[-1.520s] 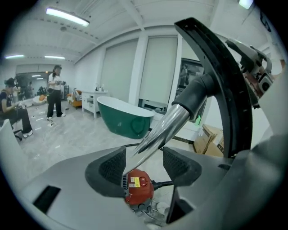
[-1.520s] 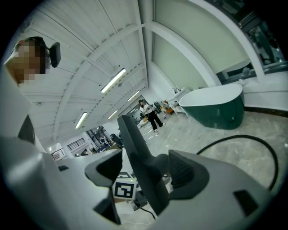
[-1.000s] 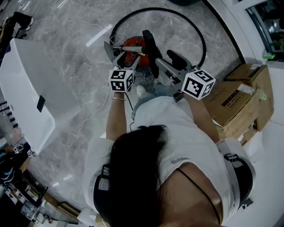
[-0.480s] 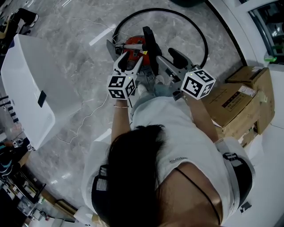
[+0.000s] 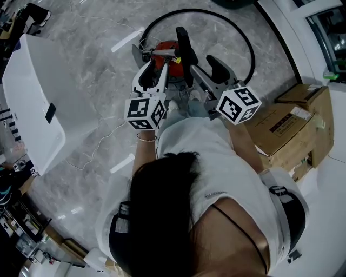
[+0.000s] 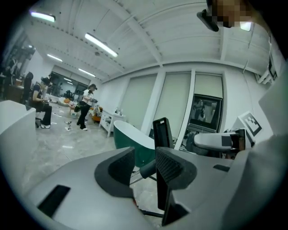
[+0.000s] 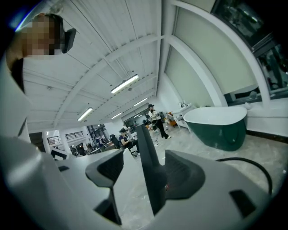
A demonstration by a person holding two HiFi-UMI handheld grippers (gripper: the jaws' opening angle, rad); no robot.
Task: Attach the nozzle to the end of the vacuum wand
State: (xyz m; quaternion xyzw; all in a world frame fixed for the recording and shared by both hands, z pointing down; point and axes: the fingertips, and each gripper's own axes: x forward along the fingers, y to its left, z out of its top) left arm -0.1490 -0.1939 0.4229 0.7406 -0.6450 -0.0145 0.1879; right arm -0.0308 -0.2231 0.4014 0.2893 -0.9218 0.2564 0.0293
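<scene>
The red vacuum (image 5: 168,46) sits on the marble floor, and both grippers hang over its near side. The left gripper (image 5: 154,68) (image 6: 144,164) is above the vacuum's left half. Its jaws have just been closing but are still parted. The grey end of the wand (image 6: 148,169) shows in the gap, with open space between it and the left pad, so neither pad presses on it. From the head view the wand (image 5: 159,52) is a silver tube lying across the vacuum's top, just beyond those fingertips. The right gripper (image 5: 205,66) (image 7: 146,168) is over the vacuum's right half. Its jaws stand wide, with the flat black nozzle (image 7: 146,152) upright between them. The nozzle lies against the right pad and there is a clear gap to the left pad, so the jaws do not clamp it. In the head view the nozzle (image 5: 184,46) rises over the vacuum's right edge, between the two grippers. In the left gripper view it (image 6: 162,132) stands just past that gripper's right jaw. A black hose (image 5: 194,10) loops from the vacuum's far side round to its right. A white tub (image 5: 32,97) lies well left of the vacuum and cardboard boxes (image 5: 286,127) lie to its right. A green tub (image 7: 216,126) stands farther off, beyond the vacuum.
</scene>
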